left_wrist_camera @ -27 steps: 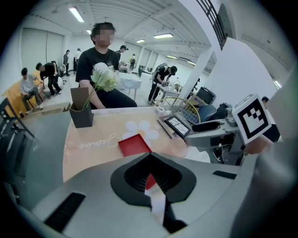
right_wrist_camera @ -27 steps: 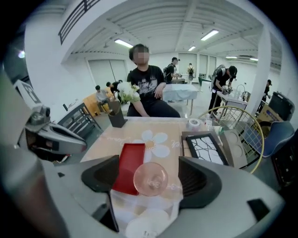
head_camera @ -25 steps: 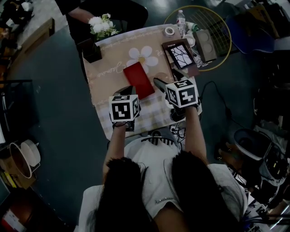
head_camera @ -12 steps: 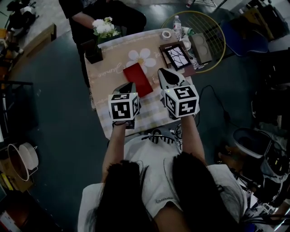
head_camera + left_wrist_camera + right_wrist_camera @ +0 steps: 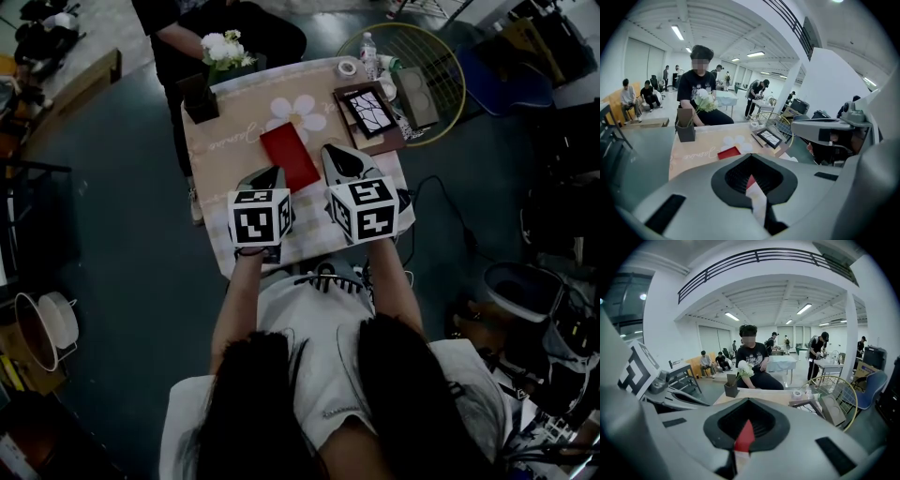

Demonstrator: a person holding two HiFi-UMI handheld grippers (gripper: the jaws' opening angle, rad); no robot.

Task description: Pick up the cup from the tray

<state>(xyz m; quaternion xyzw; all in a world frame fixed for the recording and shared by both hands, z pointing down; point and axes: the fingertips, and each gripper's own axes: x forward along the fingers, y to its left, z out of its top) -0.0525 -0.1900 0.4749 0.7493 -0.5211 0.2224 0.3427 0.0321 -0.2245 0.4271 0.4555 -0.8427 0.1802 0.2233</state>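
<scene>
Fingers of the left gripper (image 5: 757,199) are pressed together, empty; the right gripper (image 5: 740,446) has just closed on nothing. Both hover at six o'clock over the table (image 5: 234,141). The tray (image 5: 367,109) lies at one o'clock, its cup too small to make out.

Right gripper (image 5: 742,442): just closed, jaws together, nothing held; red patch seen through slit at tips. Beyond, table (image 5: 759,396): dark holder (image 5: 731,390) with white flowers (image 5: 744,369) at far left, tape roll (image 5: 797,393), framed picture (image 5: 809,406), cardboard cup carrier (image 5: 831,410) at right. Behind table, seated person (image 5: 752,359) in black shirt. Round wire rack (image 5: 831,377) at right.
</scene>
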